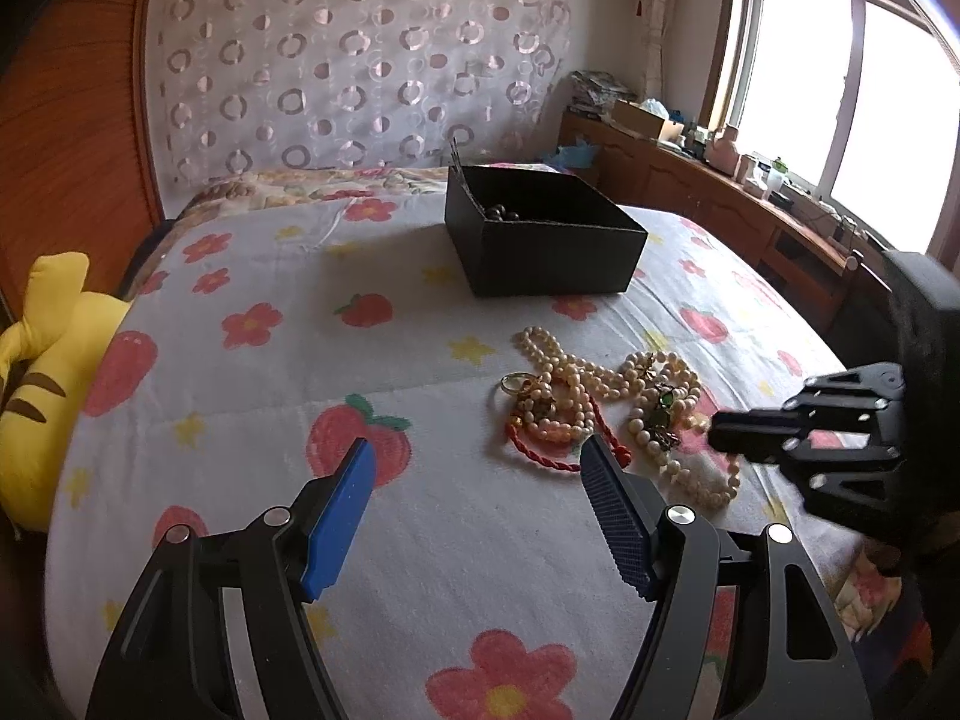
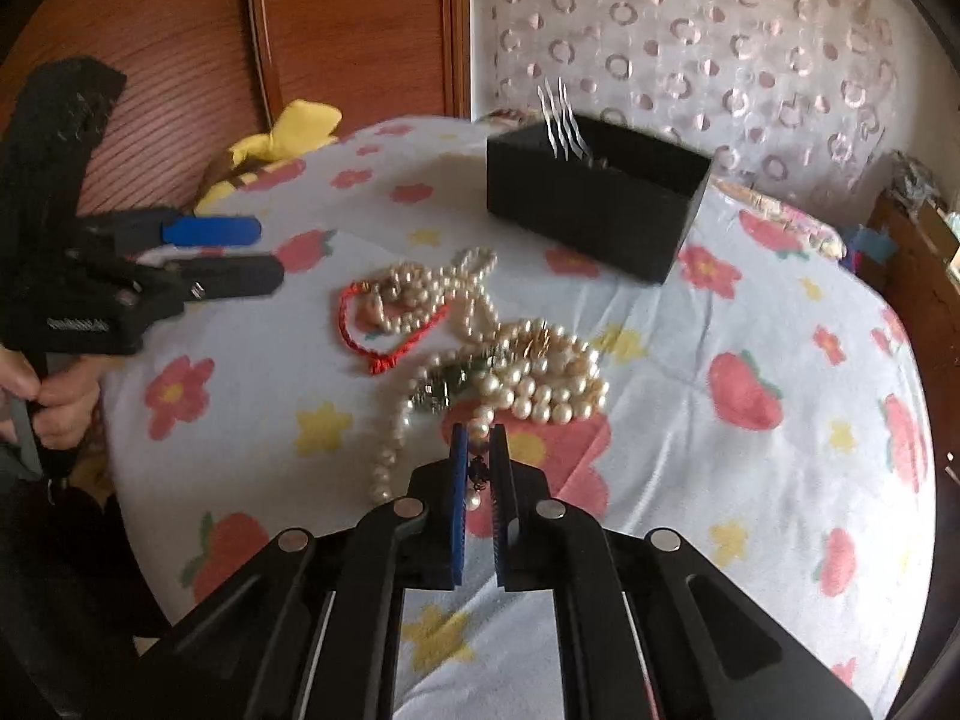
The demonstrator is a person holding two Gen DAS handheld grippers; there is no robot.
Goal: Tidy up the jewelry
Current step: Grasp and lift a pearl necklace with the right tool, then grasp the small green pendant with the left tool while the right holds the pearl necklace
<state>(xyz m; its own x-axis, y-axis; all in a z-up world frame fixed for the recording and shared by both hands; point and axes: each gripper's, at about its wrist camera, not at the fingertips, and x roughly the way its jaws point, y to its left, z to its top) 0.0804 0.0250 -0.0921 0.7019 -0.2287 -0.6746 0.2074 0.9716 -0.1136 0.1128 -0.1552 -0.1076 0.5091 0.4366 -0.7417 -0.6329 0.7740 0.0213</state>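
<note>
A pile of pearl necklaces [image 1: 606,381] lies on the flowered bedspread with a red cord bracelet [image 1: 540,453] and a gold ring [image 1: 515,383]. In the right wrist view the pile [image 2: 528,372] sits just ahead of my right gripper [image 2: 478,438], which is shut on a pearl strand [image 2: 477,480] with a dark charm. My left gripper [image 1: 480,462] is open and empty, just left of the pile. It also shows in the right wrist view [image 2: 264,252]. A black open box [image 1: 540,234] holding dark beads stands farther back, with metal hairpins [image 2: 561,117] in it.
A yellow striped plush toy [image 1: 42,360] lies at the bed's left edge. A wooden headboard [image 1: 66,138] and patterned curtain [image 1: 360,60] stand behind. A cluttered wooden cabinet [image 1: 720,180] runs under the window at right.
</note>
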